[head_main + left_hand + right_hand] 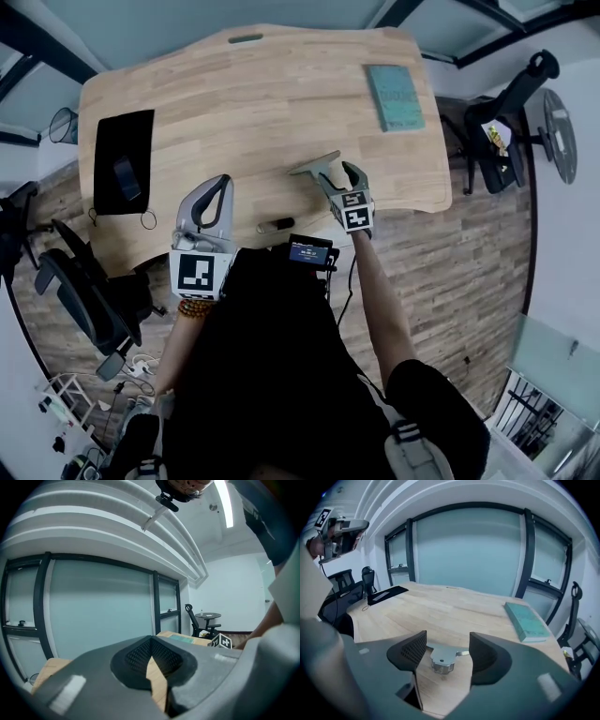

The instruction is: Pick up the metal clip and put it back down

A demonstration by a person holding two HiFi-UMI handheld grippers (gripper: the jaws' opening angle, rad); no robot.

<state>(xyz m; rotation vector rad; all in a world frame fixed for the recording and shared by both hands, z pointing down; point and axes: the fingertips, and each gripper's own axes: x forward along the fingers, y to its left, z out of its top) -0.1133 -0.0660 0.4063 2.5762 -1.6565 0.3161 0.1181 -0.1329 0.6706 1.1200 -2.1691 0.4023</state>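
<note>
At the far left of the bench a black mat is laid, well apart from the work. The left gripper is held over the near edge with its pads pressed together at the tips; nothing is seen between them. Just to its right, a dark marker pen is lying on the wood.

Right of centre, the right gripper is pinching the metal clip. The clip's flat tabs are spanned from one pad to the other, and the clip is carried just clear of the bench, with its shadow cast on the wood below. A teal book is lying at the far right, well apart.

The clip is judged to be light, stiff and smooth, so it may be expected to twist or slide between the pads if it is squeezed unevenly. It is best taken by the two outer tabs, as here, with the pads square to them, and it should be lowered flat before it is let go.
</note>
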